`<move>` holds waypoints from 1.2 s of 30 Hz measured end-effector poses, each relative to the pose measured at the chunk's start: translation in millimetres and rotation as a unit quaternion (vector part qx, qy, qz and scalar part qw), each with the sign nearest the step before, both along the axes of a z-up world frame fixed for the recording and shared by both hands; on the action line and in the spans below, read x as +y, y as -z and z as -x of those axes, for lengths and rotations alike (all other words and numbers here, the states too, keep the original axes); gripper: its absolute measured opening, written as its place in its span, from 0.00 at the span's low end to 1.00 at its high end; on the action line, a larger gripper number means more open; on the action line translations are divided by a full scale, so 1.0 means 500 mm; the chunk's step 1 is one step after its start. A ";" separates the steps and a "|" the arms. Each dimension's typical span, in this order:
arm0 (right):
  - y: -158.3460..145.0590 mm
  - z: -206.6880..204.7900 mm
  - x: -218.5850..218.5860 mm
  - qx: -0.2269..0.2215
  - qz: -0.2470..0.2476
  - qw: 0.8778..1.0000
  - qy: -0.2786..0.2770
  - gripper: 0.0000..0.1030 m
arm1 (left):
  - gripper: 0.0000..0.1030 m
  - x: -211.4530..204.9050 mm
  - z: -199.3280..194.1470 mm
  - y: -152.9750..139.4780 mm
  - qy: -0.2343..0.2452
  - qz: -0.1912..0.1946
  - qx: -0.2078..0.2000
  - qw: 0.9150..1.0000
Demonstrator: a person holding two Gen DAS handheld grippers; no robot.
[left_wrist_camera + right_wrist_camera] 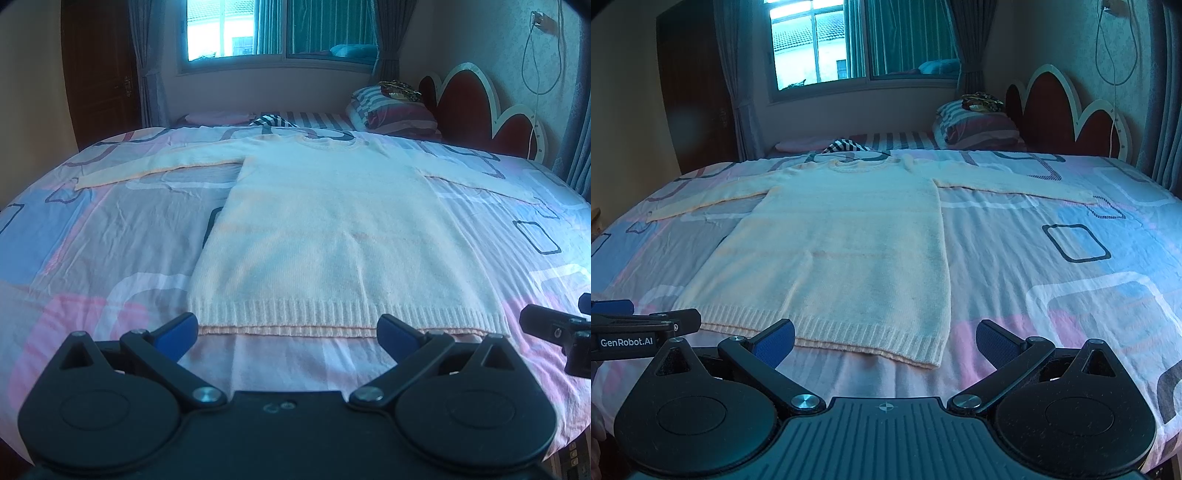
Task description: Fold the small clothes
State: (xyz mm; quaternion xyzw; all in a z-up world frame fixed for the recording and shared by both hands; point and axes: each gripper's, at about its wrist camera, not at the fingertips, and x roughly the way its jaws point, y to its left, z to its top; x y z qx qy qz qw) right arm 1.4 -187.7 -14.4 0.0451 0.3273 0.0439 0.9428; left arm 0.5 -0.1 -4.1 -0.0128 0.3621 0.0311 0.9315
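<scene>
A cream knit sweater (332, 229) lies flat on the bed, hem toward me, both sleeves spread out to the sides; it also shows in the right wrist view (842, 251). My left gripper (288, 328) is open and empty, just in front of the ribbed hem. My right gripper (884, 339) is open and empty, near the hem's right corner. The right gripper also shows at the right edge of the left wrist view (557, 328). The left gripper also shows at the left edge of the right wrist view (639, 328).
The bed has a pink, blue and grey patterned sheet (110, 236). Striped pillows (391, 110) and a red-and-white headboard (476, 107) are at the far right. A striped garment (846, 146) lies beyond the collar. A window (273, 29) with curtains is behind.
</scene>
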 end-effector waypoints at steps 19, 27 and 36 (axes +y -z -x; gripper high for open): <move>-0.029 -0.084 -0.065 -0.020 0.004 0.999 0.043 1.00 | 0.99 0.005 -0.097 -0.015 -0.003 0.020 -0.048 0.999; -0.032 -0.164 -0.126 -0.024 -0.005 0.996 0.083 1.00 | 1.00 0.021 -0.182 -0.013 -0.029 0.018 -0.049 0.998; -0.027 -0.258 -0.185 -0.025 -0.010 0.994 0.106 1.00 | 0.99 0.038 -0.281 0.001 -0.027 0.014 -0.023 0.999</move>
